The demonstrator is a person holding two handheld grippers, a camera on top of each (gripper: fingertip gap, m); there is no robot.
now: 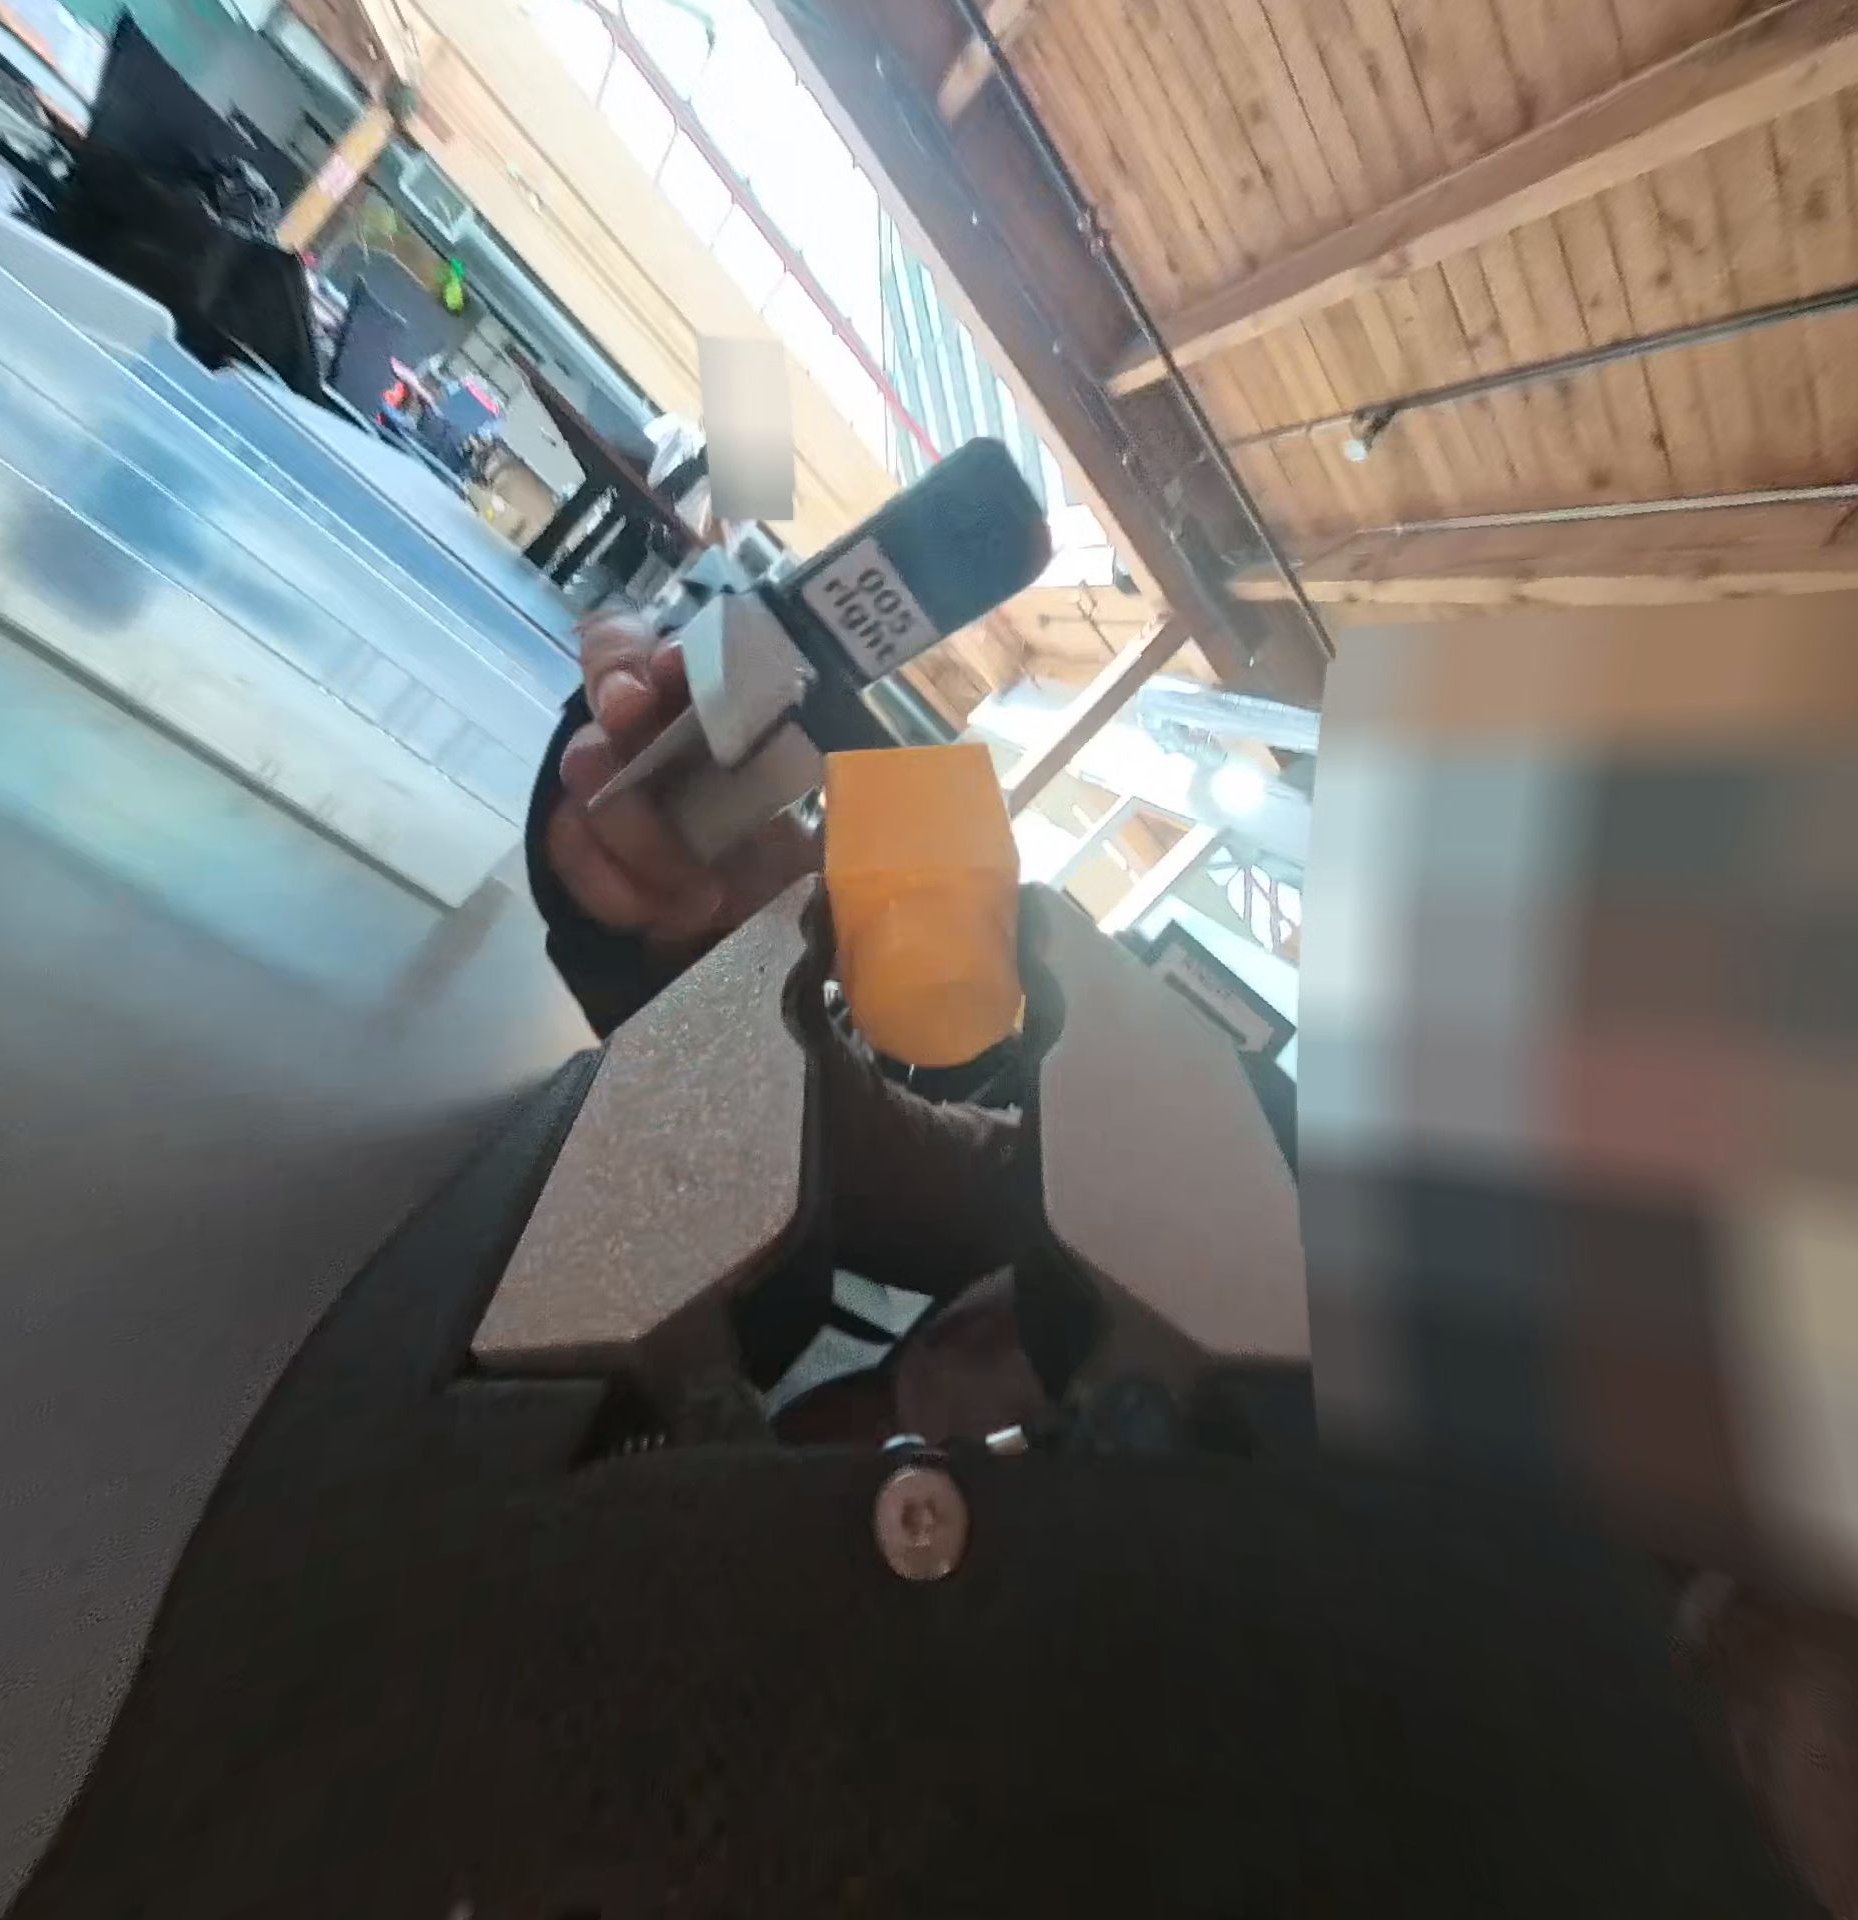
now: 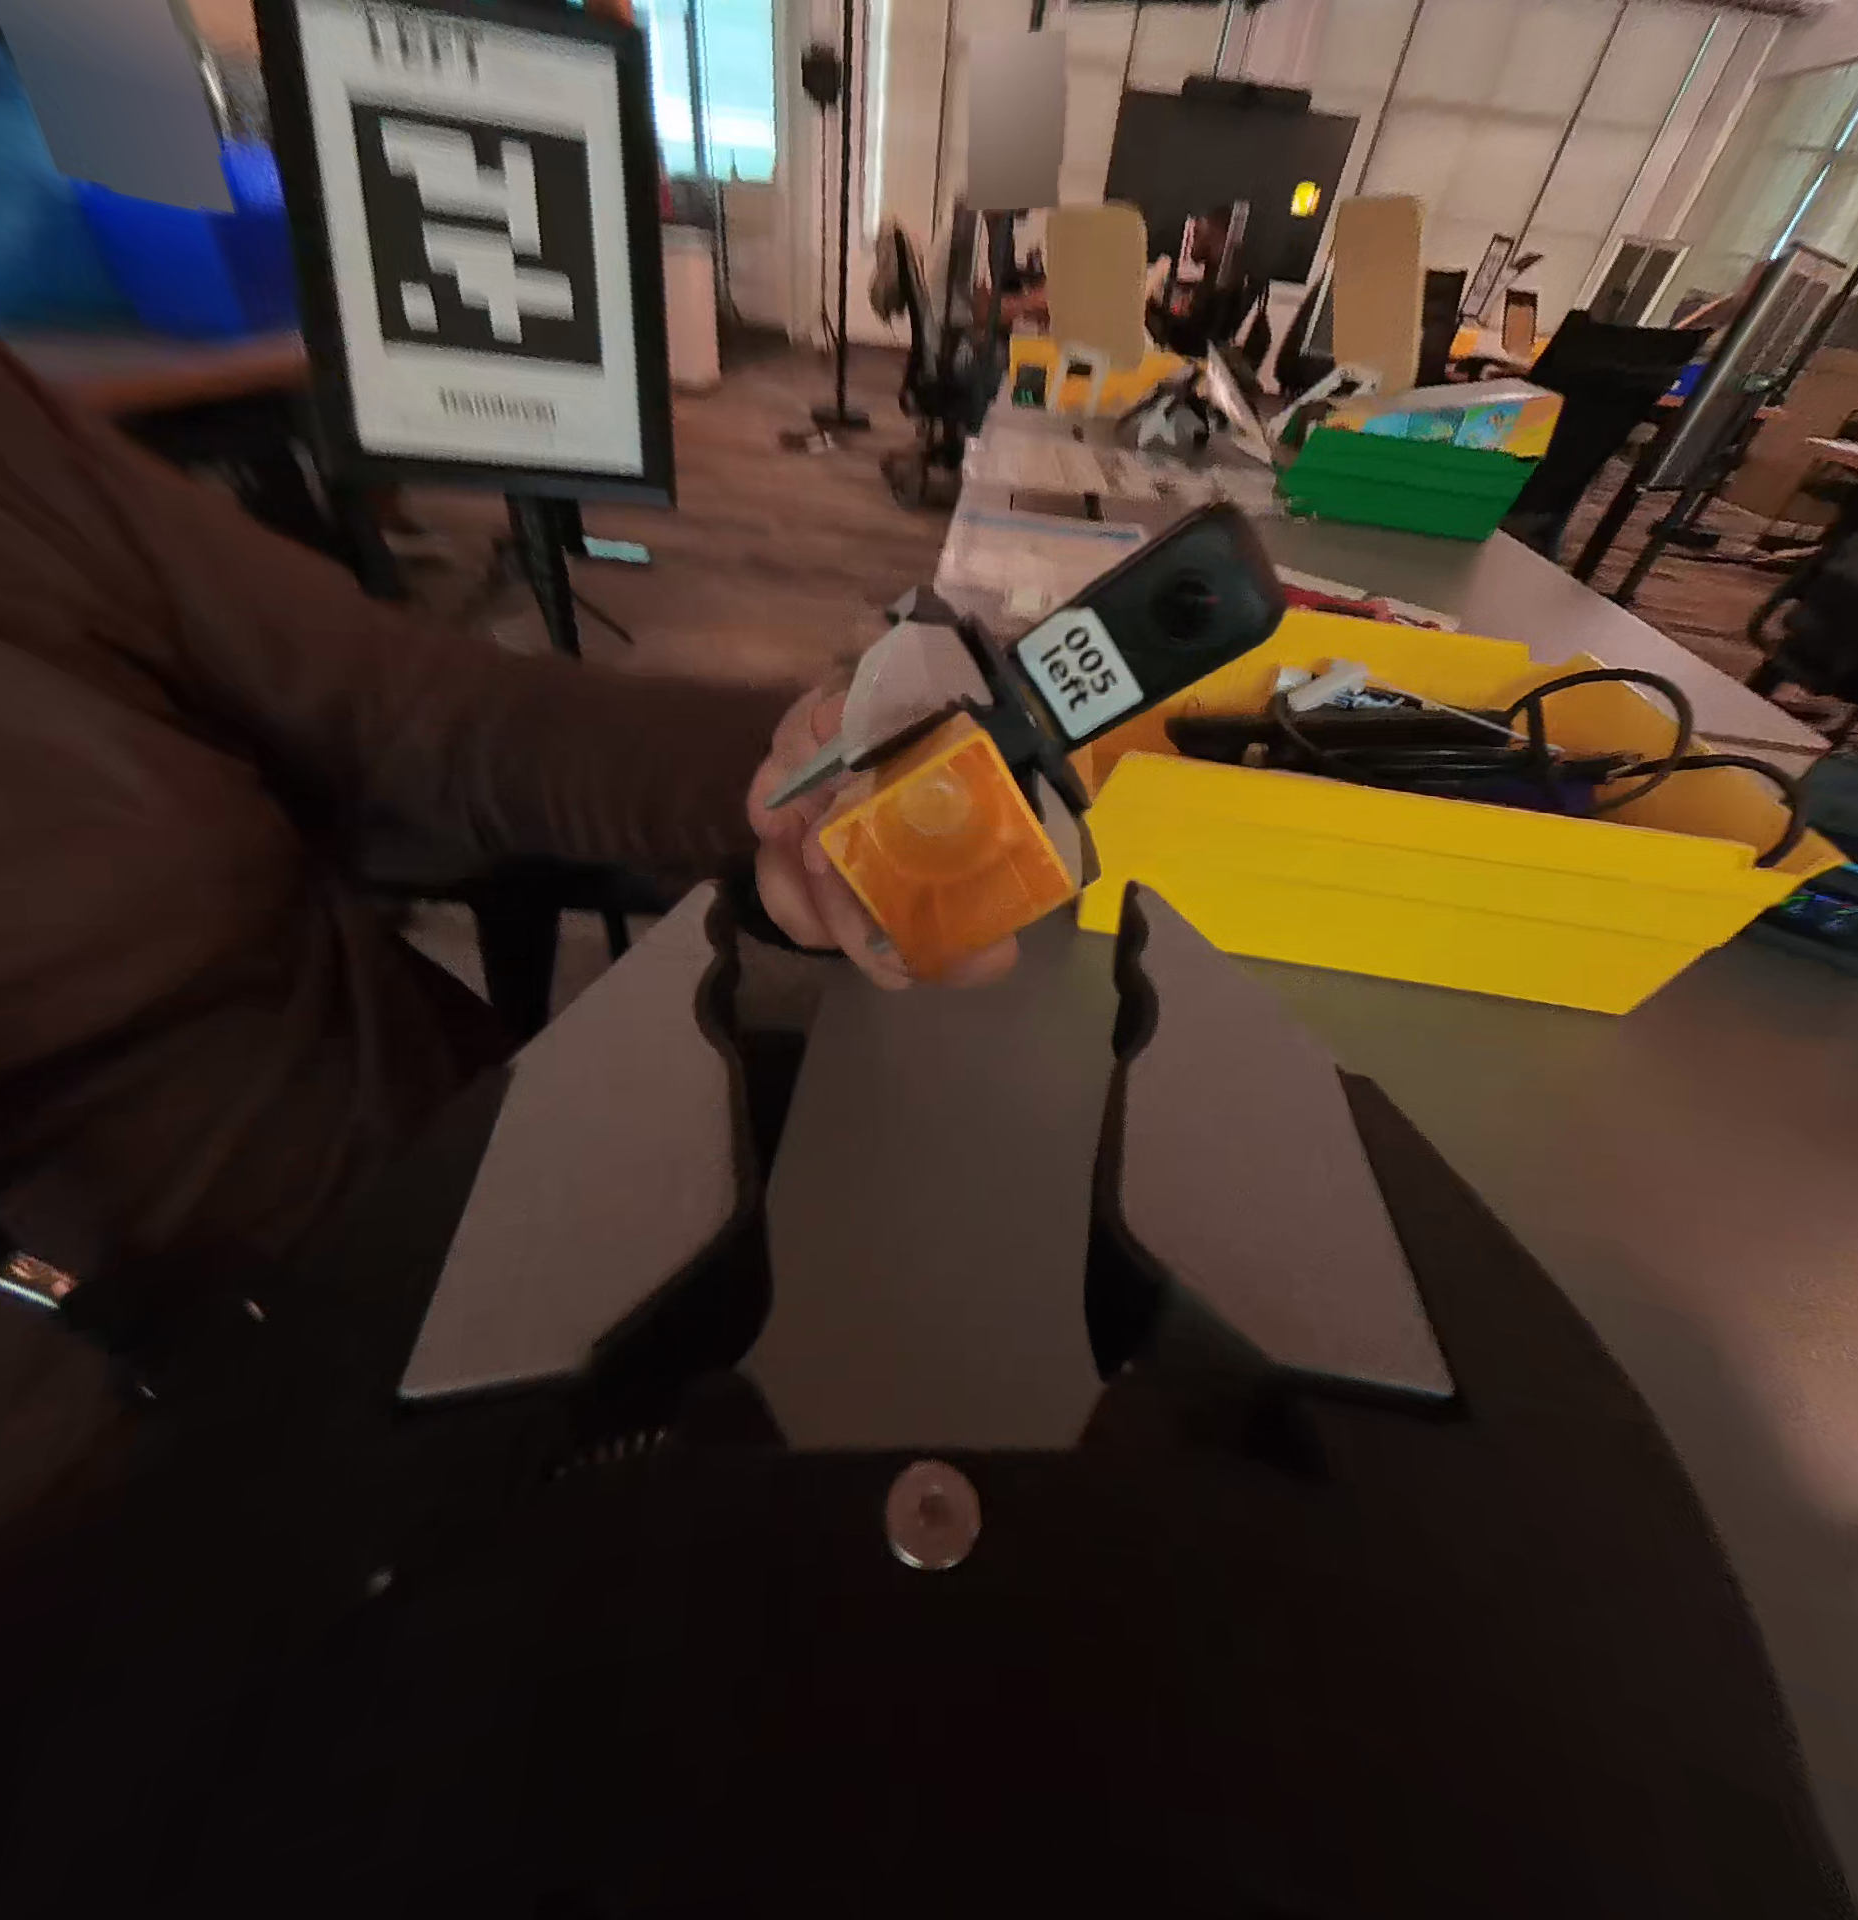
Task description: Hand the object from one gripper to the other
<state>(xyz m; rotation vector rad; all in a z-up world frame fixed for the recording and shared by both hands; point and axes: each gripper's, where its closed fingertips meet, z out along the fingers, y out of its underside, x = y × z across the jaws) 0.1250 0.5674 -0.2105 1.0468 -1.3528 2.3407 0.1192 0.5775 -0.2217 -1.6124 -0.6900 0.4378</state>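
While the left tool clamps the block, the scene reads so:

Orange block [image 1: 920,914]: a hollow orange plastic piece, held in the air between the two tools; its narrower end sits in the left tool and its wider square end points away from it. In the right wrist view the orange block [image 2: 946,857] shows its open, ribbed end toward the camera.

Left tool [image 1: 920,961]: its jaws are closed against the lower part of the block, one finger on each side. In the right wrist view the left tool [image 2: 930,774] sits behind the block, held by a hand [image 2: 800,831] in a dark brown sleeve [image 2: 385,717].

Right tool [image 2: 920,956]: fingers spread wide apart, nothing between them; the tips are just short of the block and apart from it. In the left wrist view the right tool [image 1: 743,764] is just beside the block's upper left edge.

Table [image 2: 1527,1195]: grey, below the right tool.

Yellow bin [image 2: 1424,894]: on the table beyond the block, holding black cables [image 2: 1444,743].

Marker board [image 2: 478,249]: black-and-white pattern on a stand, upper left of the right wrist view.
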